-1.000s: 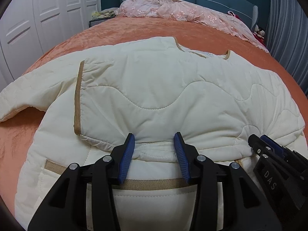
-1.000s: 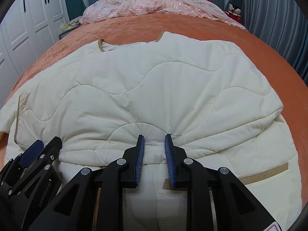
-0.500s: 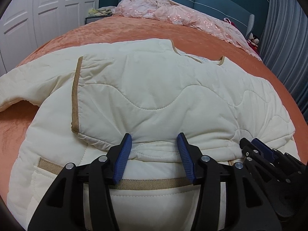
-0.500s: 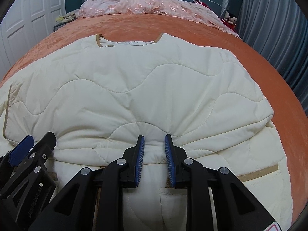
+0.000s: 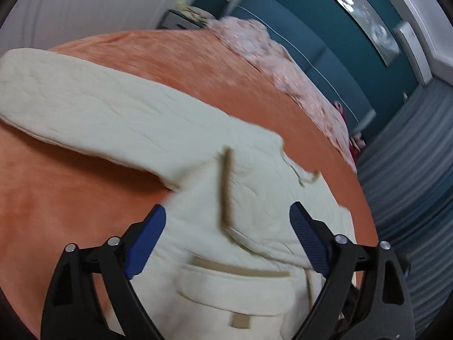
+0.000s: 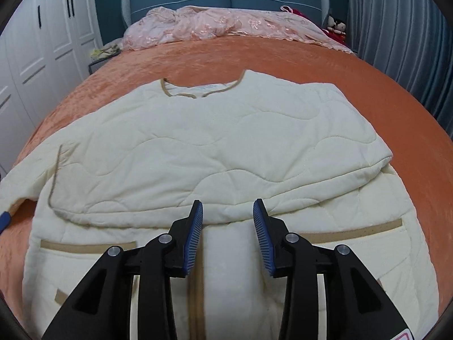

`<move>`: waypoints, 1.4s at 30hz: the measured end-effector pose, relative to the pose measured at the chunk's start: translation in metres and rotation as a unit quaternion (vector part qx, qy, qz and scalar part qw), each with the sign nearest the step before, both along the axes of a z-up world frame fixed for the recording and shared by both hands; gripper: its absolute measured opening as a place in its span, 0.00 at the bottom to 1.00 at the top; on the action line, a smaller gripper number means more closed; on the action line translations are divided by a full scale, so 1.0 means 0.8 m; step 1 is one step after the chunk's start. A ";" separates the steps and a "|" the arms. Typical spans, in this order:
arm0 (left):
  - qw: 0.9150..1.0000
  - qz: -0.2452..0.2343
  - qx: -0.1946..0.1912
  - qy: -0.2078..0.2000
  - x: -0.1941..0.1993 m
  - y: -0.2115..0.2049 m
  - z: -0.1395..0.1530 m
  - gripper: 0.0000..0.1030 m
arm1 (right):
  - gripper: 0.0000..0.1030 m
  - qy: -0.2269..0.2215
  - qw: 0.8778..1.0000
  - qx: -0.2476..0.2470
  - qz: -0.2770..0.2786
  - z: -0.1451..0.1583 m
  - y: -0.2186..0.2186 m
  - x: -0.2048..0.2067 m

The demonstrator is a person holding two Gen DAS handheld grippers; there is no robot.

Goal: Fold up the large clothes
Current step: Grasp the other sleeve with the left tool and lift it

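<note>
Both our left hand-held gripper [image 5: 226, 221] and right hand-held gripper [image 6: 228, 221] hang apart, empty, over the cream quilted padded jacket [image 6: 215, 147] filling the frame's centre on the orange bed [image 6: 283, 56]; soft, bulky, light, we'd judge it best pinched at the left sleeve [image 5: 85, 113].

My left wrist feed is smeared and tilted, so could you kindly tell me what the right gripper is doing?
Observer: The right gripper is open, jaws empty, over the lower middle of the cream jacket.
Operator: Thank you. How does the jacket's far side lie?
Observer: That side's sleeve is folded flat across the chest, and its tan cuff reaches the opposite side.
Operator: And can you see my gripper there?
Observer: Only one blue fingertip of the left gripper shows, at the frame's left edge beside the outstretched sleeve.
</note>
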State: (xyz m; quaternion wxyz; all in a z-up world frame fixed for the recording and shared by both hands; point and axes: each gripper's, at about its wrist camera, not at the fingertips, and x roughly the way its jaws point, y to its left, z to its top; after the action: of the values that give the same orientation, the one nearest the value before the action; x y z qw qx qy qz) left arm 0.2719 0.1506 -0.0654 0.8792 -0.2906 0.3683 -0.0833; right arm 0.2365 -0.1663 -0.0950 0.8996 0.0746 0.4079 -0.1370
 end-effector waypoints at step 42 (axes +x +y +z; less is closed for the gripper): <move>0.984 -0.164 -0.058 0.024 0.034 -0.249 0.079 0.77 | 0.70 -0.055 0.994 0.089 0.008 0.044 -0.124 -0.131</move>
State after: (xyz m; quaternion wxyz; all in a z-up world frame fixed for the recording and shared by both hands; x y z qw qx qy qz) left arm 0.2994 -0.0488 -0.0023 0.8261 -0.2788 0.4266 -0.2405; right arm 0.1318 -0.2658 -0.0594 0.9117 0.1584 0.3685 -0.0886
